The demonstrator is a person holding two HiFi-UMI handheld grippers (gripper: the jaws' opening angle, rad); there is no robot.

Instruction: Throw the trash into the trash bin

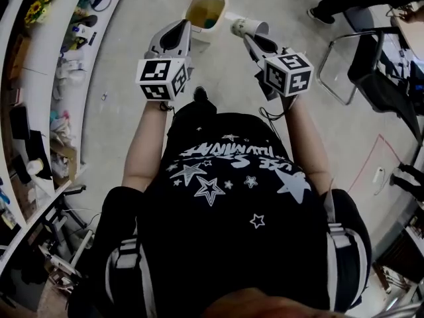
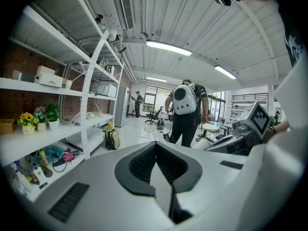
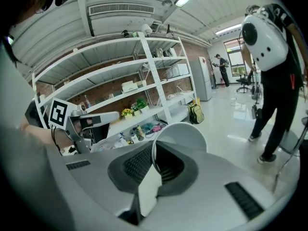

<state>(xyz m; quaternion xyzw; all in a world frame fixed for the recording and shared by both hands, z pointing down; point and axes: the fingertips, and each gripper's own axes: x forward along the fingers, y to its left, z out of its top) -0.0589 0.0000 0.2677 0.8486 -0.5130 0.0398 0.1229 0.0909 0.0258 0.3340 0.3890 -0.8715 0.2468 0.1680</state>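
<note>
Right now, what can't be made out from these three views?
- trash bin: head view's top edge cuts off its lid; the bluish thing inside is too small to name; neither gripper view shows the bin.
- paper cup in the right tongs: empty or not can't be told; tongs cover much of it in the right gripper view, head view shows it small.
- floor under the person: hidden by the torso, head view.

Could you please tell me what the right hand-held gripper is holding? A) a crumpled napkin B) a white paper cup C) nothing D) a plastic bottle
B: the right hand-held gripper is closed on the rim of a white paper cup, as its own view shows.
</note>
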